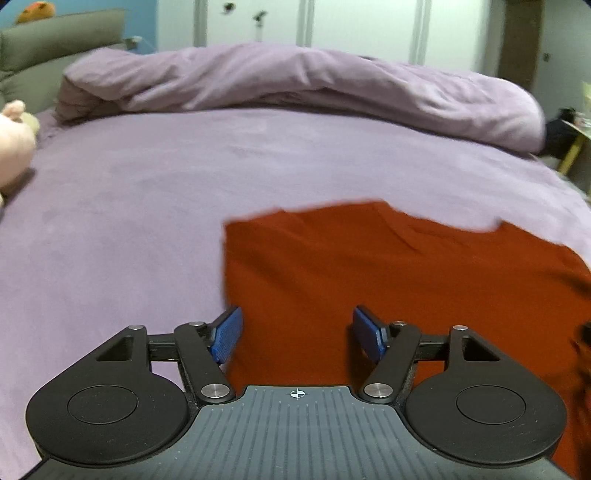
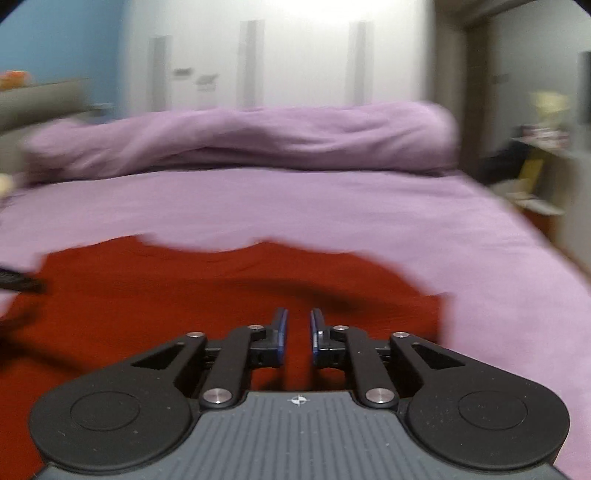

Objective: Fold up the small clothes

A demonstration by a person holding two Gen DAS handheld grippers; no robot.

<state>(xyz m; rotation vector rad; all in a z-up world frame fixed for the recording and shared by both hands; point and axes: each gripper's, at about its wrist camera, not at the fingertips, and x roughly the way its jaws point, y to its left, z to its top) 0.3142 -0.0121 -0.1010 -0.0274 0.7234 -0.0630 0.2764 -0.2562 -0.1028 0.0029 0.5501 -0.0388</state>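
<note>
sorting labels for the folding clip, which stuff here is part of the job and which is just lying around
Part of the job:
- red garment, spread on the bed sheet
- left gripper, open above the garment
- right gripper, narrowly open

Just lying about:
- bunched purple duvet
- pink plush toy
- orange toy on the headboard
</note>
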